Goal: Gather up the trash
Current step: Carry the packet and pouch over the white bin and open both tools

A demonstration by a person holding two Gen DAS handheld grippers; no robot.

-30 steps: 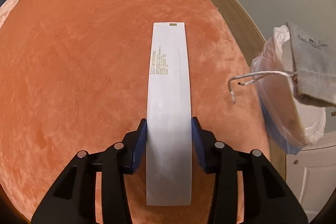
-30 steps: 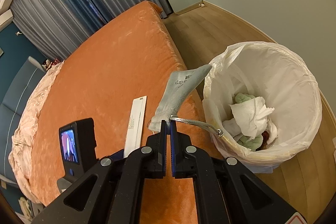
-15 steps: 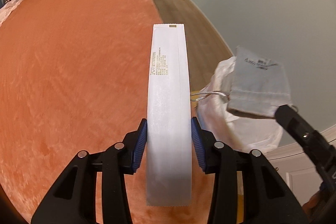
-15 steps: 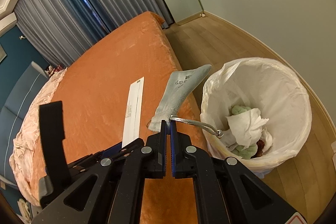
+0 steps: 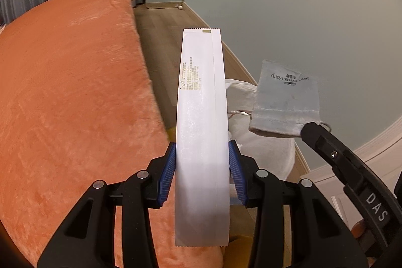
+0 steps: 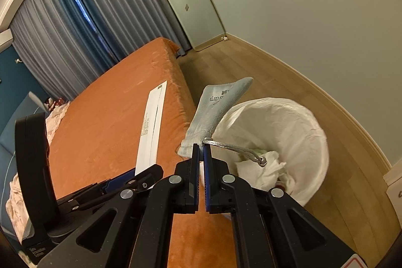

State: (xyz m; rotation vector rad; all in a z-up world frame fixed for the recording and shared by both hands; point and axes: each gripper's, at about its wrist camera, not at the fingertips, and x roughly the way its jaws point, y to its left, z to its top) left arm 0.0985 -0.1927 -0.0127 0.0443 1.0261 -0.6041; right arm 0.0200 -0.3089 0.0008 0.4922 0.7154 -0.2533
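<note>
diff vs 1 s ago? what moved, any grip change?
Both hands lifted their loads off the orange bed toward the lined bin. The left gripper carried the long white packet up; floor and wall now lie behind it instead of bedspread. The right gripper brought the grey pouch nearer the bin. Grips unchanged: left clamped on the packet, right pinching the pouch. Nothing dropped yet.

Two handheld black plastic grippers

The left gripper (image 5: 203, 172) has angular black fingers with triangular cut-outs, silver round screw heads at the joints and ribbed blue pads (image 5: 167, 175). The right gripper (image 6: 201, 150) is built alike, with blue pads, silver screws, white "DAS" lettering along one finger and a red-and-white sticker at its base.
</note>
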